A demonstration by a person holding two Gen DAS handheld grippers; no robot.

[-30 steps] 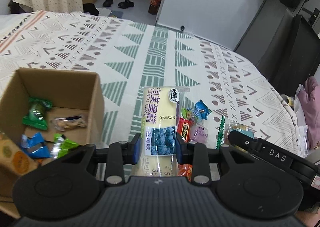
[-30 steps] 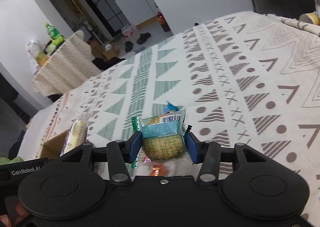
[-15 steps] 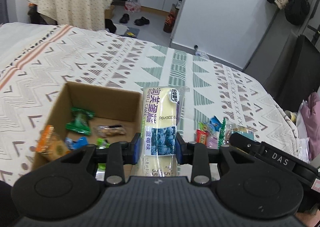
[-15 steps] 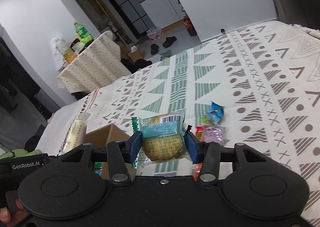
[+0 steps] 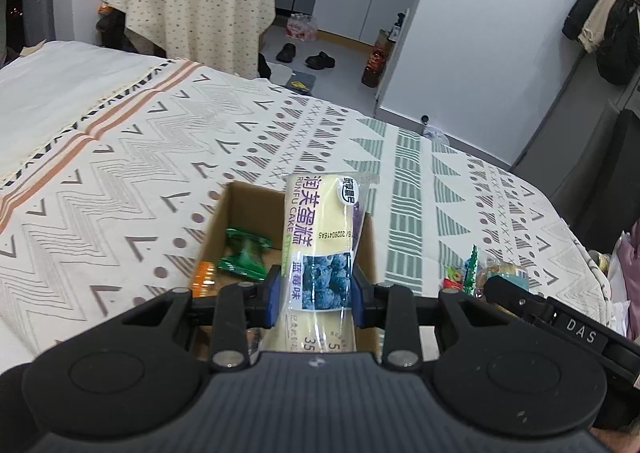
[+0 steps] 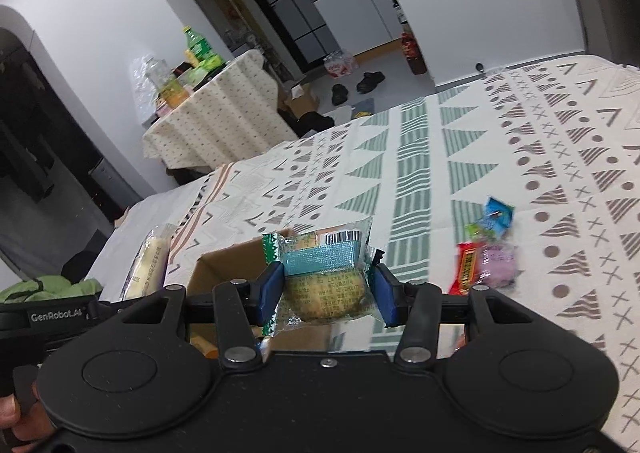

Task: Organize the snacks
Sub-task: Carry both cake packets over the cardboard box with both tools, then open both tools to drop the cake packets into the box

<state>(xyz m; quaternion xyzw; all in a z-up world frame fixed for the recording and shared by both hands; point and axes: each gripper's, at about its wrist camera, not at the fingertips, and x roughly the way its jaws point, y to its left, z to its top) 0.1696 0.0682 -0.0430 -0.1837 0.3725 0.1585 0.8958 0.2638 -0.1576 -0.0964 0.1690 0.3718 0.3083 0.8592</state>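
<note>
Showing pale yellow wrapper, blueberry photo: long cake pack (image 5: 325,249), upright.

Glossy plastic cake wrapper (image 5: 320,249), matt cardboard box (image 5: 240,209), woven cloth bedspread (image 5: 140,181).

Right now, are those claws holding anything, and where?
Left claw pinches a blueberry cake pack below its middle; right claw squeezes a wrapped pastry by its sides.

Home bedroom, patterned bedspread (image 5: 168,173), shoes (image 5: 306,55) (by kitchen cabinets)
</note>
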